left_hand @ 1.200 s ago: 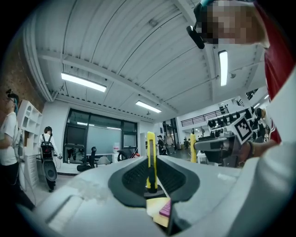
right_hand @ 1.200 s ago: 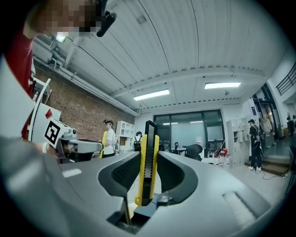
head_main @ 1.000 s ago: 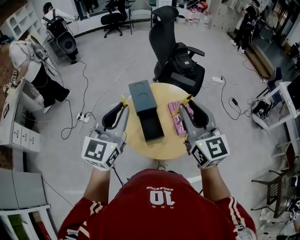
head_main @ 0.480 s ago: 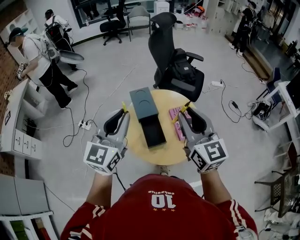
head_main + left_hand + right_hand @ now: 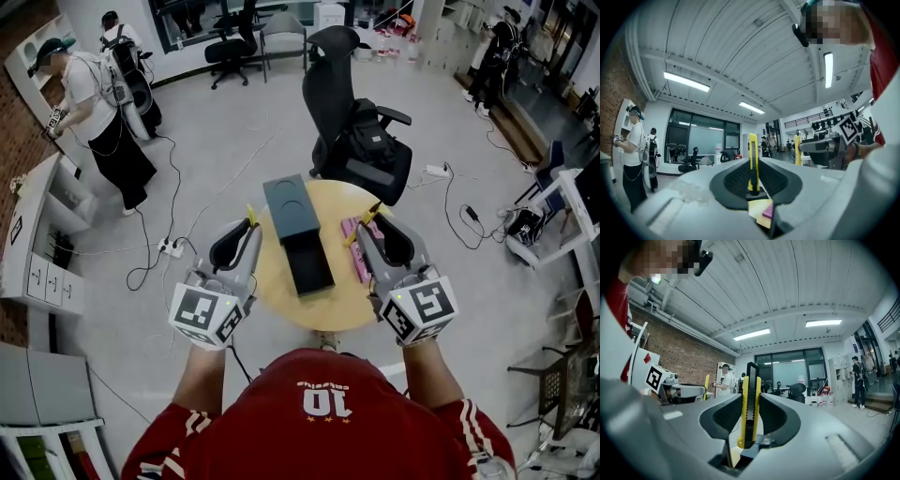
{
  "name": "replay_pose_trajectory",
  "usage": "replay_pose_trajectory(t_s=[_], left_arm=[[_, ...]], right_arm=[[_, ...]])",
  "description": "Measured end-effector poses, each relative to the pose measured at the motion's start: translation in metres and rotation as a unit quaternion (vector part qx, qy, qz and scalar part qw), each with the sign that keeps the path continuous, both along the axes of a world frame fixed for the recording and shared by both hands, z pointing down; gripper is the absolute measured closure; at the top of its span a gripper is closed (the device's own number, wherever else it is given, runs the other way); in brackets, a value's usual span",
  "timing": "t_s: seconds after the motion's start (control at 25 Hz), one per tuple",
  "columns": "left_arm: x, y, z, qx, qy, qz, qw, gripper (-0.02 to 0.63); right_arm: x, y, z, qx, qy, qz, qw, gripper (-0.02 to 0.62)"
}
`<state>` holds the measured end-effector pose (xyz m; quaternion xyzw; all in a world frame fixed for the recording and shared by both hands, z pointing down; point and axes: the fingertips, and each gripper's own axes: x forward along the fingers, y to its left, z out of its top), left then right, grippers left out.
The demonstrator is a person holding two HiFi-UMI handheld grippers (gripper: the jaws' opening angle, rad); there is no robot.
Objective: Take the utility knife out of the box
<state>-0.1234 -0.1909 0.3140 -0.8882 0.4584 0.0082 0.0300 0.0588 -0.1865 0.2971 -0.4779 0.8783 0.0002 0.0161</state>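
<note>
- The utility knife is not showing clearly anywhere; the head view is giving only a dark inside to the box [image 5: 298, 234], and nothing in it can be told apart.
- The box is lying in the middle of the round wooden table [image 5: 279, 298], slid open lengthwise: the grey part with a round recess is sitting at the far end and the darker part is reaching toward the person.
- The right gripper [image 5: 375, 210] is hovering just right of the box, pointing level across the table. Its yellow pads are pinching a thin black bar [image 5: 750, 399] that is standing up between them and rising past their tips; whether this bar is the knife I cannot tell.
- The left gripper [image 5: 248, 217] is hovering just left of the box, also pointing level. Its yellow pads are pressing together with nothing between them.
- A flat pink item [image 5: 352, 246] is lying on the table right of the box, partly under the right gripper.
- The marker cubes [image 5: 204, 314] are sitting at the near ends of the grippers, on either side of the box's near end.
- The person in a red shirt [image 5: 319, 412] is standing on the near side of the box.
- A black office chair [image 5: 342, 103] carrying a dark backpack [image 5: 370, 141] is standing beyond the box's far end.
- Another person [image 5: 103, 103] is standing well off to the far left of the box.
</note>
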Motion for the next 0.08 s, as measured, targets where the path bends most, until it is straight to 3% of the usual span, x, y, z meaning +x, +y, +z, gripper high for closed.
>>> replay_pose_trajectory(t_s=[0.08], left_arm=[[-0.0001, -0.0007, 0.0004, -0.001, 0.002, 0.001, 1.0, 0.546]], right_arm=[[-0.0022, -0.0001, 0.0009, 0.002, 0.005, -0.002, 1.0, 0.483]])
